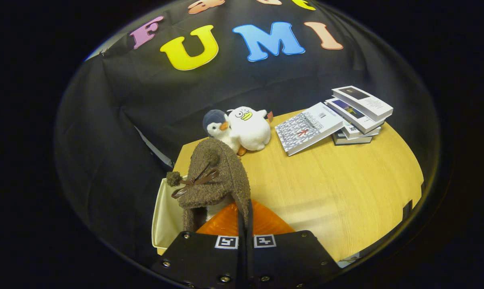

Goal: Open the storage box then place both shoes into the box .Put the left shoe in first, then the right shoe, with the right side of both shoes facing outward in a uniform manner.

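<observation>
The gripper (246, 216) is clamped on a brown fuzzy shoe (215, 180), lifted above the desk (326, 188) — just over a cream storage box (165, 216). Its open lid suggests step one is done; which shoe this is — left or right — I cannot tell.

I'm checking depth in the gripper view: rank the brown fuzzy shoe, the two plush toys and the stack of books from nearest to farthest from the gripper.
1. Brown fuzzy shoe: clamped in the gripper, its fingers shut on its edge.
2. Plush toys: beyond the shoe, at the table's far edge.
3. Stack of books: farthest, off to the right.
</observation>
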Motion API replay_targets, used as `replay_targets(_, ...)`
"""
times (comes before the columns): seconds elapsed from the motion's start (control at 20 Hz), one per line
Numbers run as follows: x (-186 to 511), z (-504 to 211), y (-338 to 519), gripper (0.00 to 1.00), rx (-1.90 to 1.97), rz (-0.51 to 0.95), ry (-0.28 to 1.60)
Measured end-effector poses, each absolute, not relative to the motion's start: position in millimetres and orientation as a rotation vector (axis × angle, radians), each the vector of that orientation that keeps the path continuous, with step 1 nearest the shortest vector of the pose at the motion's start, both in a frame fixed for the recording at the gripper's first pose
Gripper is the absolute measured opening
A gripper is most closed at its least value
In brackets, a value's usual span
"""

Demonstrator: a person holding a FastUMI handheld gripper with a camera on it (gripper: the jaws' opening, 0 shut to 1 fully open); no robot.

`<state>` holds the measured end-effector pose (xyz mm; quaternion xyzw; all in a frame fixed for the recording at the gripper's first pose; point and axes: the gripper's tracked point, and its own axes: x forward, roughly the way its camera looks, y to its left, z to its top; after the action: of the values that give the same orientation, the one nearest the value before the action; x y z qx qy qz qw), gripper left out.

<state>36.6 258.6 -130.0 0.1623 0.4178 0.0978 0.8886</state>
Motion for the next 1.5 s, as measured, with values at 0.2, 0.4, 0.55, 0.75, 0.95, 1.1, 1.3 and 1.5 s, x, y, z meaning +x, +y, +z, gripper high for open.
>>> replay_targets(0.2, 34, -129, 299, 0.00, 0.352, 0.250, 0.871)
replay_targets(0.4, 33, -136, 327, 0.00, 0.347, 0.266, 0.873)
replay_targets(0.55, 33, -142, 343, 0.00, 0.347, 0.272, 0.879)
replay_targets(0.75, 30, -155, 353, 0.00, 0.326, 0.267, 0.893)
replay_targets(0.95, 23, -172, 353, 0.01, 0.334, 0.248, 0.926)
replay_targets(1.1, 29, -167, 351, 0.22, 0.347, 0.260, 0.886)
replay_targets(1.3, 37, -140, 339, 0.84, 0.290, 0.291, 0.783)
replay_targets(1.5, 41, -113, 323, 0.99, 0.217, 0.331, 0.666)
